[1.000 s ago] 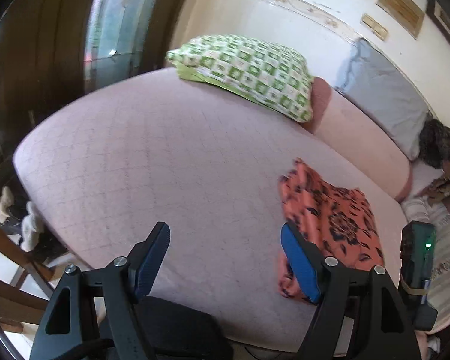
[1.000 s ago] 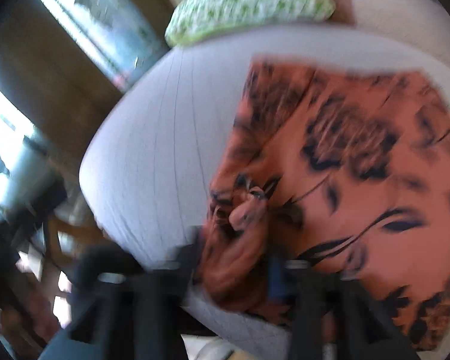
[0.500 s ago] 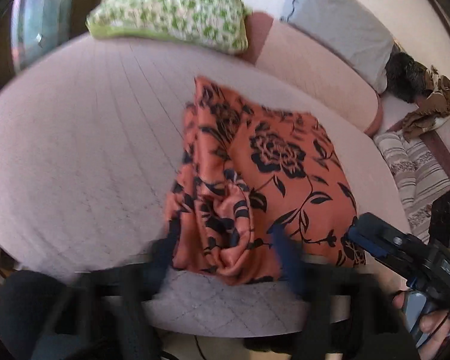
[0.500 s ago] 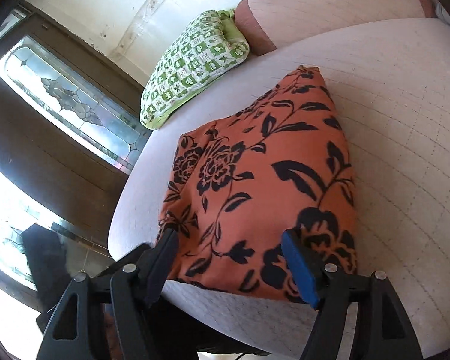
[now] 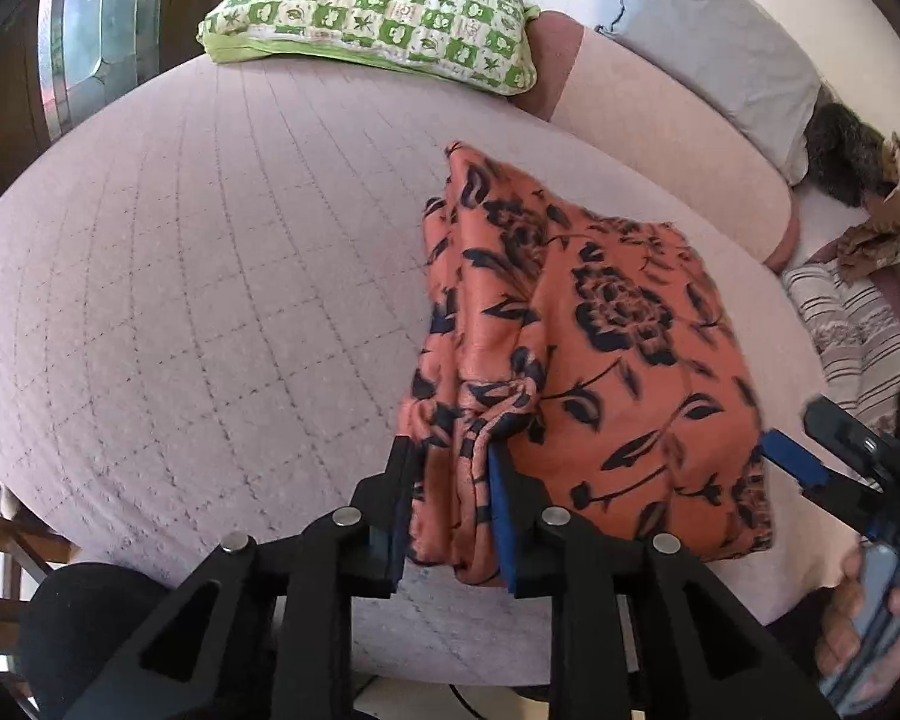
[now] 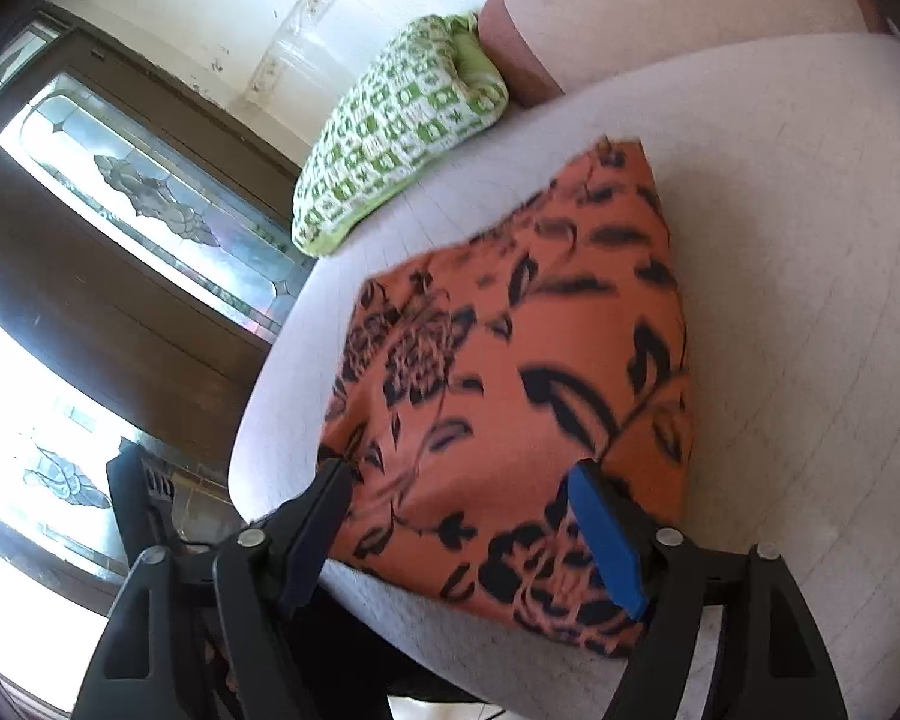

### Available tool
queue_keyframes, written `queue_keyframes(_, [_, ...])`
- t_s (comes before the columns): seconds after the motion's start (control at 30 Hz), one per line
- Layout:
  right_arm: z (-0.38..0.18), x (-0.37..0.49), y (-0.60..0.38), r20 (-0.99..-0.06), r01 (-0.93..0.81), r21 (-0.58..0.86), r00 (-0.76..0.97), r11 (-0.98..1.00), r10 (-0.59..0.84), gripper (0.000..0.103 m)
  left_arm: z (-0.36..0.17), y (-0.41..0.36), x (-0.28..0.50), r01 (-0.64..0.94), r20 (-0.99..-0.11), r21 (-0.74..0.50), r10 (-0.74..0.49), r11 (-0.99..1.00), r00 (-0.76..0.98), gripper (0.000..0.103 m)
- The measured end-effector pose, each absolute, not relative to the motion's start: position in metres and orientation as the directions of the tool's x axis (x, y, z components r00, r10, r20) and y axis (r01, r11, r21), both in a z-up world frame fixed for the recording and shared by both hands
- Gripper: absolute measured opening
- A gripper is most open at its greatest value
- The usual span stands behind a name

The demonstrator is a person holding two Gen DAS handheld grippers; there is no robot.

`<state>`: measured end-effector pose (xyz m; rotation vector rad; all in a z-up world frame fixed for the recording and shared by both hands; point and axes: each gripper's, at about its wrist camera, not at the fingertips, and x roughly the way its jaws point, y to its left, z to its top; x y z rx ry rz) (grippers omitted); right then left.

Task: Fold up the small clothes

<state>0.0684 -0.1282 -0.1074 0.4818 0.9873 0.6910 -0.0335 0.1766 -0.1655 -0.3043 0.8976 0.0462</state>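
Note:
An orange garment with black flowers (image 5: 600,348) lies folded on the pink quilted bed, near its front edge. My left gripper (image 5: 450,474) is shut on the bunched left front corner of the garment. My right gripper (image 6: 462,498) is open, its fingers straddling the garment's (image 6: 510,372) near edge without pinching it. The right gripper's blue pad also shows in the left wrist view (image 5: 792,462), at the garment's right front corner.
A green patterned pillow (image 5: 378,12) lies at the far side of the bed (image 5: 210,276). A grey pillow (image 5: 720,42) and a pink bolster (image 5: 660,126) are behind. Striped cloth (image 5: 852,324) lies to the right. A window and dark wood frame (image 6: 120,228) are at left.
My left gripper moved in from the bare bed and shut on the garment's left corner. My right gripper let go of the bunched cloth, opened and now sits at the near edge.

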Motion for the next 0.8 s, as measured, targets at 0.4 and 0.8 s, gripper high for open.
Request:
queue_keyframes(0.4, [-0.119,0.152,-0.168,-0.583,-0.179,0.724,0.358,0.667,0.729,0.080,-0.117,0.138,0.038,0.083,-0.676,-0.167,-0.175,0.982,0.716,0.049])
queue_keyframes(0.8, [-0.145,0.205,-0.145,-0.629,-0.093,0.717,0.339,0.691,0.699,0.031,-0.175,0.148,0.088,0.027,-0.782,-0.009,-0.024,1.000,0.622,0.028])
